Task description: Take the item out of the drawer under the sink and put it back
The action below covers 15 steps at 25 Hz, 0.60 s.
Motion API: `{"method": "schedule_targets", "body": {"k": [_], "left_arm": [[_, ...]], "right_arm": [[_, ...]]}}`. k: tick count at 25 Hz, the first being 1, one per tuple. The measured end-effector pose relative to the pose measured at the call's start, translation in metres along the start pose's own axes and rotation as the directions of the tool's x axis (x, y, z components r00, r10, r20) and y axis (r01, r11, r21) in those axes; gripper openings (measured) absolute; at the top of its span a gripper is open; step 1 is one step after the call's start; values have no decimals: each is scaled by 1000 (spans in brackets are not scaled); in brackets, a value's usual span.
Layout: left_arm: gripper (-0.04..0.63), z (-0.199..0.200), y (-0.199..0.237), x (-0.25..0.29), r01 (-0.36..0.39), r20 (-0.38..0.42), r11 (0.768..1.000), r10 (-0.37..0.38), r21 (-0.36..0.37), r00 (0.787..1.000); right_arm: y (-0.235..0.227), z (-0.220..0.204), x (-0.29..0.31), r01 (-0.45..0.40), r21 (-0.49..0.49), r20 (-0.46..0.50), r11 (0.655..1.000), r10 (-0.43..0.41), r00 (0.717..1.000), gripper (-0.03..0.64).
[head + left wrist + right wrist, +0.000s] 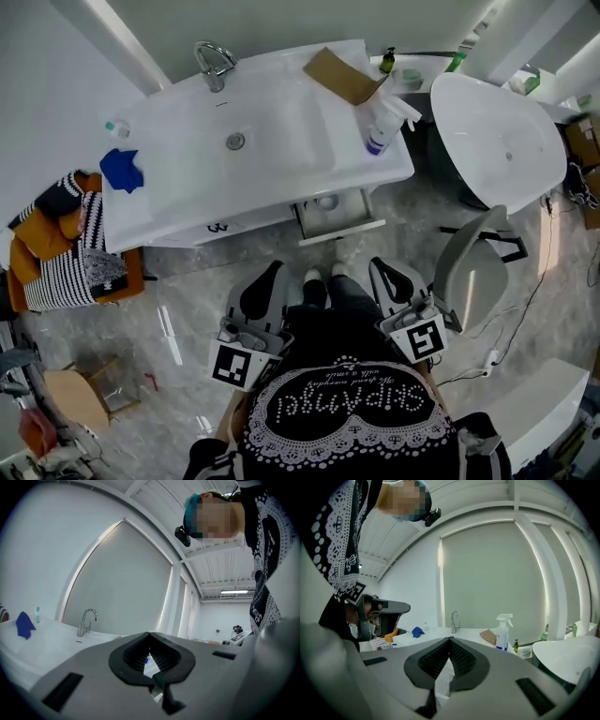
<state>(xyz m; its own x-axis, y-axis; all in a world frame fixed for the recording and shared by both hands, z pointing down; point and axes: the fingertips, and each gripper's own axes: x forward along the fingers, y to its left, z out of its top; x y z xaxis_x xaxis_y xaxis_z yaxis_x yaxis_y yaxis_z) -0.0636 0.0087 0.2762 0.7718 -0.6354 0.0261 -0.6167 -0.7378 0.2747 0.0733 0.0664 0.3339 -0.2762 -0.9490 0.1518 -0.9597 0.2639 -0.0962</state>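
1. The drawer under the sink is pulled open, with its white front facing my feet.
2. The item lies inside the open drawer. From the head view it looks small, pale and round. I cannot tell what it is.
3. My left gripper has its fingers clenched tip to tip with nothing between them. It is held close to my body, well apart from the drawer.
4. My right gripper is also clenched tight and holds nothing. It is near my body on the other side of my legs, well apart from the drawer.
5. The sink basin is white, with a round drain in the middle and a metal tap at the back edge.
6. On the counter's right end, a spray bottle stands upright, with a piece of brown cardboard just behind it.
7. On the counter's left end, a blue cloth lies crumpled, with a small clear bottle near it.
8. A white bathtub stands to the right of the counter.
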Motion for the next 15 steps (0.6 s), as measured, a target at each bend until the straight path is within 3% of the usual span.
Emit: {"method": "schedule_targets", "body": {"k": [6,15], "left_arm": [[5,-1,3,-4,17,4,1000,-17,-13,1000],[5,2,16,-19,-40,31,999,40,-15,999]], "right_arm": [[3,-1,2,17,35,18,999,-18,1000,18],[10,1,11,-6,37,13,999,6,1000,18]]}}
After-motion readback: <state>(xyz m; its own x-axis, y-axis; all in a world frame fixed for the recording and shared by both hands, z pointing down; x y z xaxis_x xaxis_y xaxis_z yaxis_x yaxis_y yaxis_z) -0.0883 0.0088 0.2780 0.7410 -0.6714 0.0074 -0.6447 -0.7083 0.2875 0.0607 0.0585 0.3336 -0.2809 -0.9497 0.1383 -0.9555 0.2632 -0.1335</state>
